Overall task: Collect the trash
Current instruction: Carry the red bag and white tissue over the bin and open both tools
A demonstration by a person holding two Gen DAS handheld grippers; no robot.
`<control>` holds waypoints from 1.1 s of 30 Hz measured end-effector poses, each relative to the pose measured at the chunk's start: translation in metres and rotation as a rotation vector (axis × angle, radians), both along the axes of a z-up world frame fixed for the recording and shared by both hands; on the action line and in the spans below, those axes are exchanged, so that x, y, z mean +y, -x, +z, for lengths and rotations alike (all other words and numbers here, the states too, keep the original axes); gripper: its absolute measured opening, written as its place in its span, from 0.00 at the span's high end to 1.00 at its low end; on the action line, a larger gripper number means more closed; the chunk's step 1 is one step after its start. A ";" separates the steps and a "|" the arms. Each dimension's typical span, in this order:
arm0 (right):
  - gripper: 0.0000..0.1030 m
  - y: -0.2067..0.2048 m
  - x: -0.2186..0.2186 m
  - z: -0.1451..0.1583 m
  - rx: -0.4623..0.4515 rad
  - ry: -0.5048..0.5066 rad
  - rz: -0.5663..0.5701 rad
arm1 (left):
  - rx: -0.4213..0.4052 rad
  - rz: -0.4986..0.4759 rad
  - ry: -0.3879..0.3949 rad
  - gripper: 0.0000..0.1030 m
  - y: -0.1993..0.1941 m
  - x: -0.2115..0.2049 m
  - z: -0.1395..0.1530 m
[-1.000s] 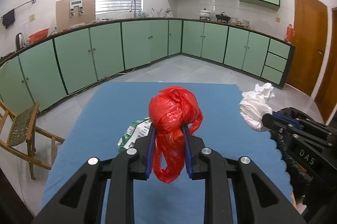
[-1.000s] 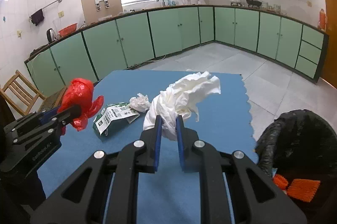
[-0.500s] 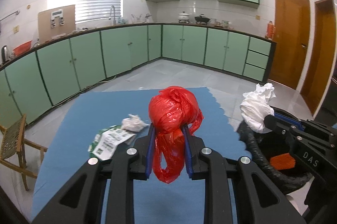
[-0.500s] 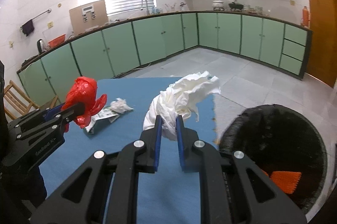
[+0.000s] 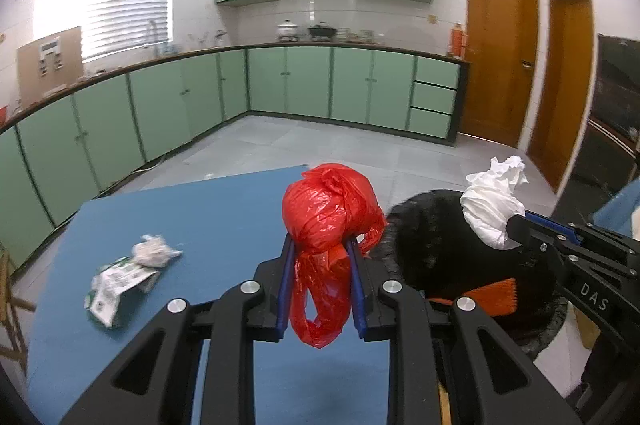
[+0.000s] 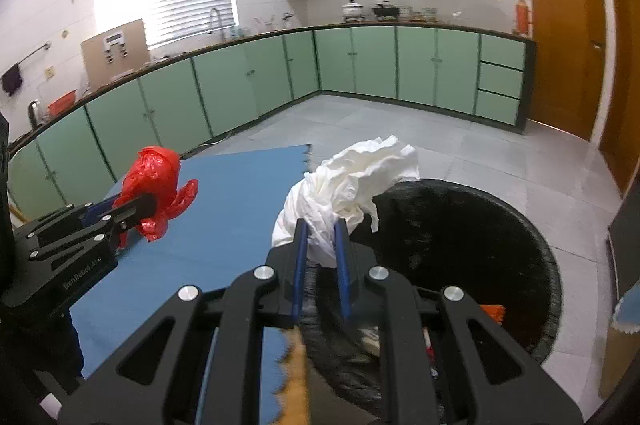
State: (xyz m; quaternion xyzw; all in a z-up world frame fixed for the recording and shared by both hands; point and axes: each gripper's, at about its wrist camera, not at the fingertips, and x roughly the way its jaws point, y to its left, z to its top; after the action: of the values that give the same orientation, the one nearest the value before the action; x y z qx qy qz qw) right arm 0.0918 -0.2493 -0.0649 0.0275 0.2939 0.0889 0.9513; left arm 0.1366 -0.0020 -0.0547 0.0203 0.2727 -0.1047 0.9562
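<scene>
Carry both loads fully over the bin before letting go, the wad first since it hangs at the rim. 1 bin, 1 table, 2 grippers: left clamps the red bag; right clamps the white wad. 1 carton and 1 tissue remain.

The red bag is thin glossy plastic, crinkled. The white wad looks like soft matt tissue paper, creased. The bin at 3 o'clock wears a black crumpled plastic liner. The mat is matt blue, foam-like, its edge scalloped. Both grippers are matt black plastic with shiny metal screws and smooth blue pads.
</scene>
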 end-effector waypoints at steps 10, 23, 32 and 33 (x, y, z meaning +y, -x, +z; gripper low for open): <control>0.88 0.007 -0.055 -0.013 0.010 0.018 -0.095 | 0.024 -0.111 -0.004 0.77 -0.018 -0.066 -0.016; 0.87 0.001 -0.103 -0.053 0.068 0.004 -0.186 | 0.089 -0.191 -0.009 0.77 -0.042 -0.127 -0.048; 0.83 -0.009 -0.132 -0.088 0.132 0.000 -0.227 | 0.136 -0.254 -0.045 0.73 -0.055 -0.163 -0.068; 0.82 -0.010 -0.135 -0.092 0.138 0.000 -0.228 | 0.138 -0.257 -0.050 0.70 -0.056 -0.165 -0.069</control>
State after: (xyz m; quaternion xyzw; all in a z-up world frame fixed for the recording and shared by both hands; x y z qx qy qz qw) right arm 0.1018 -0.3839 -0.1567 0.0665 0.3538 -0.0219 0.9327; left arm 0.1925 -0.1674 -0.1238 0.0714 0.3354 -0.2205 0.9131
